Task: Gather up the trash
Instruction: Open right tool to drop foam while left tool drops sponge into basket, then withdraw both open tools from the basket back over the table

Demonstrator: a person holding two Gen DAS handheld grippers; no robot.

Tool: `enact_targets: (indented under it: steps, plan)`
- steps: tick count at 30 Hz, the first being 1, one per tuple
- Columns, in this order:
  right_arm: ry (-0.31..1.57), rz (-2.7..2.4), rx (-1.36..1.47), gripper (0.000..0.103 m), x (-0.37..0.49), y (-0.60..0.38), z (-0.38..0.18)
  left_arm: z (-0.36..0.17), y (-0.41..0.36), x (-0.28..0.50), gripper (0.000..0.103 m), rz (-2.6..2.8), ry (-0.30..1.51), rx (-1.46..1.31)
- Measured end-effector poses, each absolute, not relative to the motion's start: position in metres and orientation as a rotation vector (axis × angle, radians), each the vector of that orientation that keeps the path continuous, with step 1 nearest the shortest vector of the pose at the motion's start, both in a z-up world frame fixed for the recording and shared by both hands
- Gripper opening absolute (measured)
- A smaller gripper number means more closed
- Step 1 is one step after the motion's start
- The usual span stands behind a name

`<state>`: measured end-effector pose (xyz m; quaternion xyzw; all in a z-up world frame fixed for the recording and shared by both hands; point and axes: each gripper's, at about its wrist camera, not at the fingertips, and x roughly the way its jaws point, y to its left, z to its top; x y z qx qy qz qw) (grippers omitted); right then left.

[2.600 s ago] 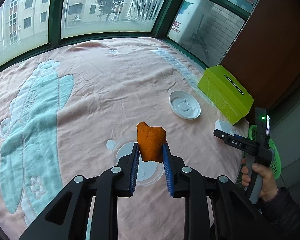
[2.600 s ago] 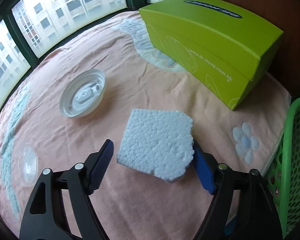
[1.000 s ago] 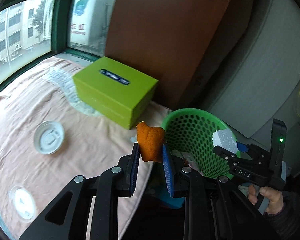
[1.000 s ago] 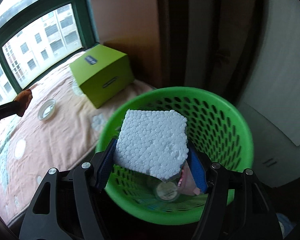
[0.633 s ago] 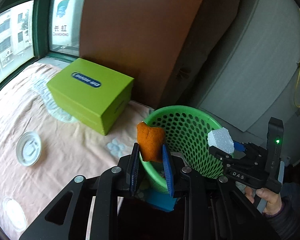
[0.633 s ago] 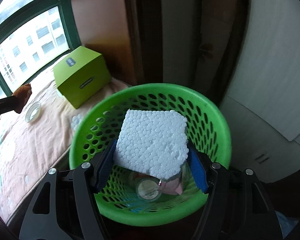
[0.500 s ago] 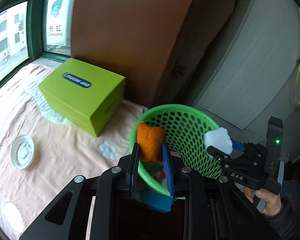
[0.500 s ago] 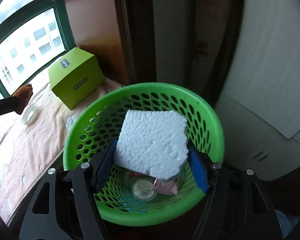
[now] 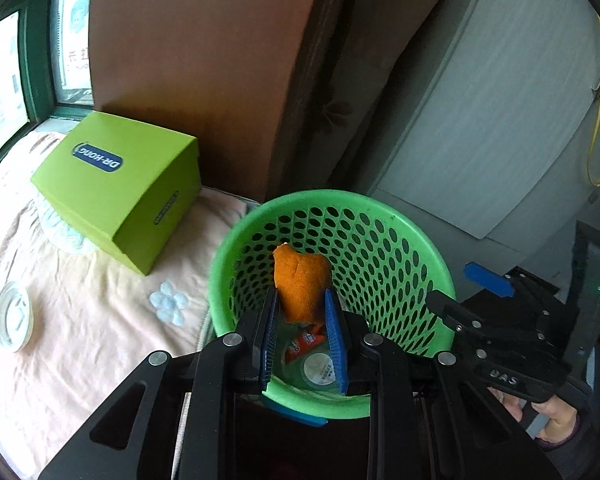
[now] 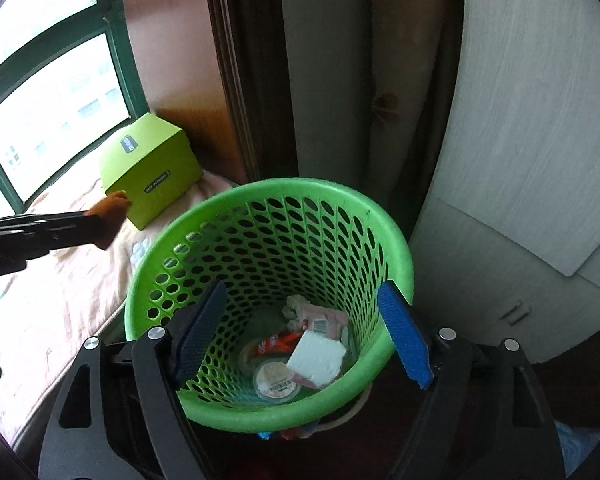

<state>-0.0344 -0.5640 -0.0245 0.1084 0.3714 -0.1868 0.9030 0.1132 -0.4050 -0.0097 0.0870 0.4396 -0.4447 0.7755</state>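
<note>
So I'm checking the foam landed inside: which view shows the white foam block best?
The right wrist view: the foam block lies in plain sight among the trash at the bottom of the green basket. In the left wrist view it is not visible in the basket.

A home, most likely a bedroom. A bed with a peach blanket with pale flower patterns sits against a green-framed window that looks out on apartment blocks. A brown curtain hangs at the bed's far corner, over a green shoebox. A green trash basket stands off the bed's edge beside pale cabinet panels.
</note>
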Motion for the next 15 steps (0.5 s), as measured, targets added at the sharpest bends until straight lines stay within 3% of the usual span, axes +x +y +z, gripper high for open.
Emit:
enact_targets:
  steps: [9, 10, 11, 15]
  plan:
    - [0.757, -0.382, 0.232, 0.080, -0.045, -0.564, -0.023, -0.020, -0.422, 0.110, 0.024, -0.970, 0.978, 0.198]
    - [0.757, -0.382, 0.234, 0.080, -0.046, -0.564, -0.024, -0.020, -0.423, 0.109, 0.027, -0.970, 0.979, 0.197]
    - [0.758, -0.383, 0.235, 0.080, -0.046, -0.564, -0.025, -0.021, -0.424, 0.109, 0.037, -0.971, 0.982, 0.196]
    - [0.760, -0.384, 0.242, 0.080, -0.049, -0.564, -0.027, -0.021, -0.425, 0.106, 0.047, -0.980, 0.969, 0.193]
